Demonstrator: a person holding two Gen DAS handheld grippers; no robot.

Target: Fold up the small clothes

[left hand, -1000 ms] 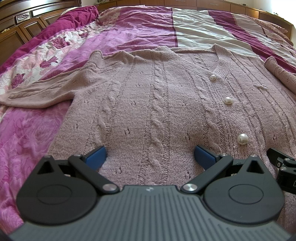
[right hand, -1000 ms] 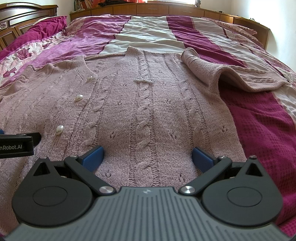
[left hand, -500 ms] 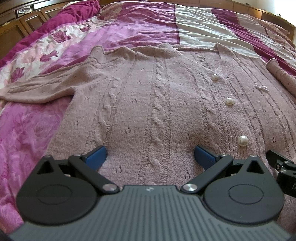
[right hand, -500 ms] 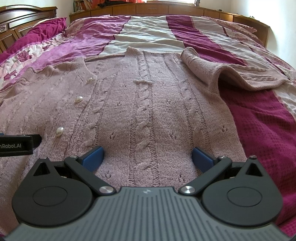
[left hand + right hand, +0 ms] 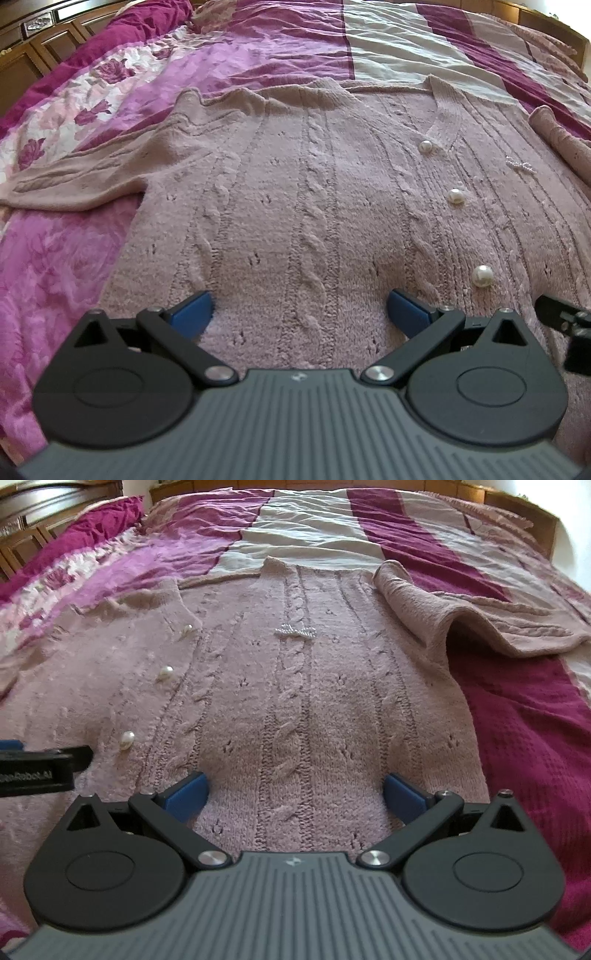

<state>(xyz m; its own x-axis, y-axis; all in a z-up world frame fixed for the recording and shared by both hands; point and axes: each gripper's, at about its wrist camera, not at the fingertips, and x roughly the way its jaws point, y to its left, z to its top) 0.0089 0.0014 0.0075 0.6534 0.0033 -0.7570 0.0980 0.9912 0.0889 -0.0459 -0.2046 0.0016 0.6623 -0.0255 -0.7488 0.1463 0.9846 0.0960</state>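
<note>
Pink cardigan point(image 5: 295, 206) flat beneath left tongs point(image 5: 299, 314) and right tongs point(image 5: 293, 794), both wide apart, empty.

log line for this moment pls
left gripper: open over hem | right gripper: open over hem | cardigan: flat on bed, unfolded

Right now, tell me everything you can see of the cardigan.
The cardigan is a dusty-pink cable knit with small eyelets, lying flat, front up, on the striped bedspread. Three pearl buttons run down its buttoned front below a V-neck; a small beaded bow sits on the chest. One sleeve lies spread sideways; the other sleeve is rumpled. Both open grippers sit at its hem.
</note>
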